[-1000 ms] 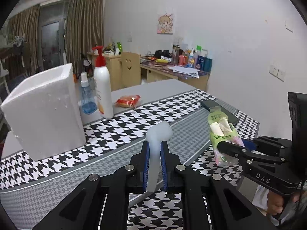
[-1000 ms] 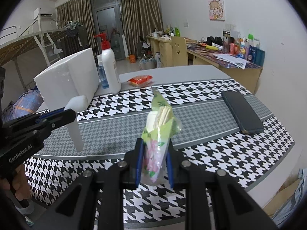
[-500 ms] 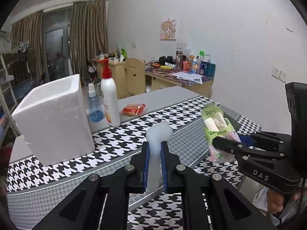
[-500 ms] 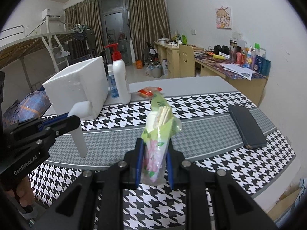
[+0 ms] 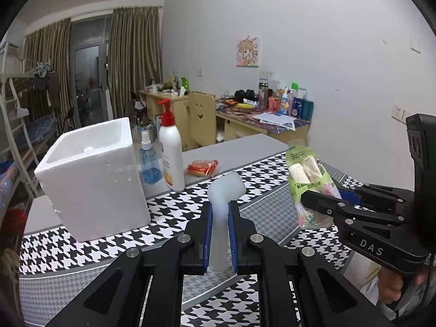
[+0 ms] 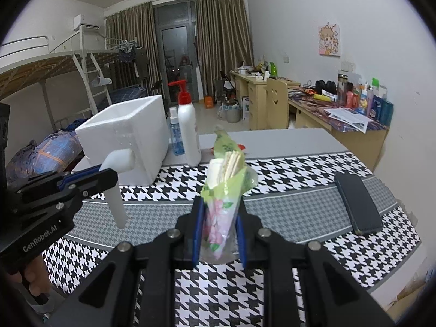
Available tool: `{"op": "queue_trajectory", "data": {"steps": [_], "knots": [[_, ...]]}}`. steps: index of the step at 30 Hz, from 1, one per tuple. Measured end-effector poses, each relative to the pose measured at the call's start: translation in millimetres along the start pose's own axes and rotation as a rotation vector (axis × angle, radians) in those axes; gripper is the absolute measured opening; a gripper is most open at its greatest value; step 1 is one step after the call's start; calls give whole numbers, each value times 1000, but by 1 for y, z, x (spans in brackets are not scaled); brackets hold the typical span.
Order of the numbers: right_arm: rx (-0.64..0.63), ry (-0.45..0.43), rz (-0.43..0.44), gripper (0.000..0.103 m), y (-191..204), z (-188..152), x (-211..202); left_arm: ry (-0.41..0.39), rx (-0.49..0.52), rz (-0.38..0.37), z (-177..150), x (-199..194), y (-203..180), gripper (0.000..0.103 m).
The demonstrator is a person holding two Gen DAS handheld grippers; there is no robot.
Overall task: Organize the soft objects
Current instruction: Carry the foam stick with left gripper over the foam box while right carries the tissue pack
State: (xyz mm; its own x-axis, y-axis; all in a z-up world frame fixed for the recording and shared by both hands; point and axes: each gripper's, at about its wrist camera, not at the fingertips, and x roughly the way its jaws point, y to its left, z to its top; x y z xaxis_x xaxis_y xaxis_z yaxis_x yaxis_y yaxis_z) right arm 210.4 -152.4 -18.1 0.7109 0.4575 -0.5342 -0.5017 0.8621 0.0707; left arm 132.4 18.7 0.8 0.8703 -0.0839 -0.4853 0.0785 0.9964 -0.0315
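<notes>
The left gripper point(image 5: 219, 234) pinches a pale bent foam piece point(image 5: 222, 190); the right gripper point(image 6: 218, 234) pinches a green plastic packet point(image 6: 224, 185). Both are carried above the tabletop point(image 6: 286, 207). Next, probably drop them into the white foam box point(image 5: 92, 174) at its far left corner.

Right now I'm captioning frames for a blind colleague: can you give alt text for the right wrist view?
The right gripper clamps a green tissue packet above a houndstooth table. At left, the left gripper holds a white foam piece before a white foam box; a dark phone lies at right.
</notes>
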Motion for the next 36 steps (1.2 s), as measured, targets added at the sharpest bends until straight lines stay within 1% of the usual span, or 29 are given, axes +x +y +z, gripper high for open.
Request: {"op": "queue_trajectory", "data": {"steps": [7, 12, 19, 25, 36], "knots": [[-11, -13, 7, 26, 3, 6, -1, -26, -10, 12, 5, -10, 5, 12], [-26, -19, 16, 26, 9, 11, -2, -46, -10, 44, 9, -18, 8, 13], [-49, -40, 35, 26, 20, 20, -2, -53, -22, 104, 16, -22, 18, 13], [-47, -52, 47, 26, 24, 27, -1, -58, -39, 138, 19, -24, 28, 13], [-75, -86, 71, 26, 40, 41, -3, -103, -39, 188, 28, -35, 36, 13]]}}
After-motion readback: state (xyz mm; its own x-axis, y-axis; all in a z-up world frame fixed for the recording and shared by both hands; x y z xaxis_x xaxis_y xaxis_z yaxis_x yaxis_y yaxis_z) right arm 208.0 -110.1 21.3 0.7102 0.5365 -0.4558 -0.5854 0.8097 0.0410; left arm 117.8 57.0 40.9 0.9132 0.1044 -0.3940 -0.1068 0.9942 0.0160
